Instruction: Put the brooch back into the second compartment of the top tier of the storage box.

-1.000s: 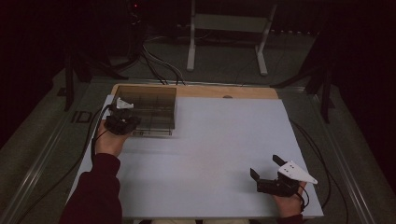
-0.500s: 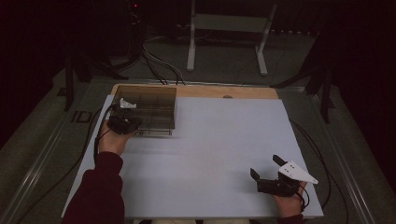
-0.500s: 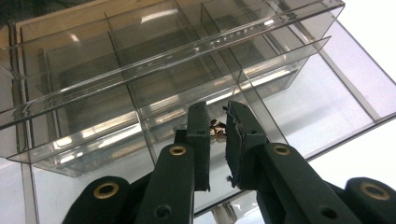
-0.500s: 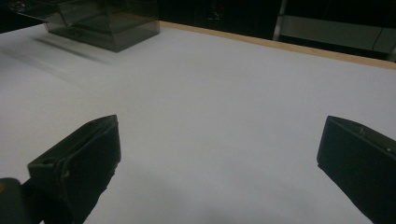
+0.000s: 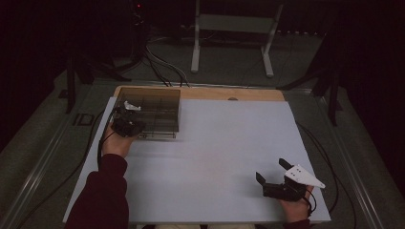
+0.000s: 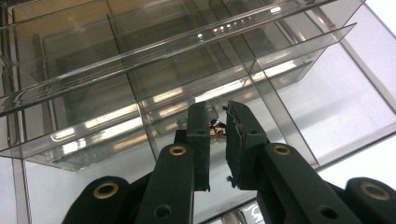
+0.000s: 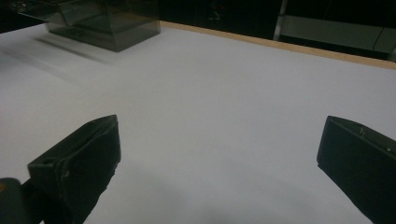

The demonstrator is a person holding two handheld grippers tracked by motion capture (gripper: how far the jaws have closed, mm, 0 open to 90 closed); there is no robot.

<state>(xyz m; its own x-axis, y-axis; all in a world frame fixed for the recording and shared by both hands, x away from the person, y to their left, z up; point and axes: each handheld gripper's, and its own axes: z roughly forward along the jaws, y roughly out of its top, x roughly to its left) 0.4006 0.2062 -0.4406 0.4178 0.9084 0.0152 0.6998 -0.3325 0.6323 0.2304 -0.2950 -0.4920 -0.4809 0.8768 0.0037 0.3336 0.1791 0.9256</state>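
Compartments matter most in the high view: a clear smoky divided box [image 5: 154, 112] sits at the far left corner of the white desk [image 5: 210, 157], pushed close to the desk's left and far edges, which keeps the wide middle bare. The left tool [image 5: 125, 125] hangs over the box's near left part, seemingly so its load can go down into one cell. The right tool [image 5: 272, 179] rests at the near right, well apart from the box, probably parked out of the way; between the two lies open desk with nothing to knock. In the left gripper view, the left tool [image 6: 218, 135] is clenched on a small copper-coloured piece [image 6: 217, 131], its jaws nearly together just above the box's thin dividing walls [image 6: 196, 93]; what the piece is I cannot tell, it is too small. Those upright walls stand close on both sides, so a straight drop looks safer than a sideways move. In the right gripper view, the right tool [image 7: 217, 154] stands released, jaws wide with bare desk between them, and the box [image 7: 109, 23] shows far off to the left.
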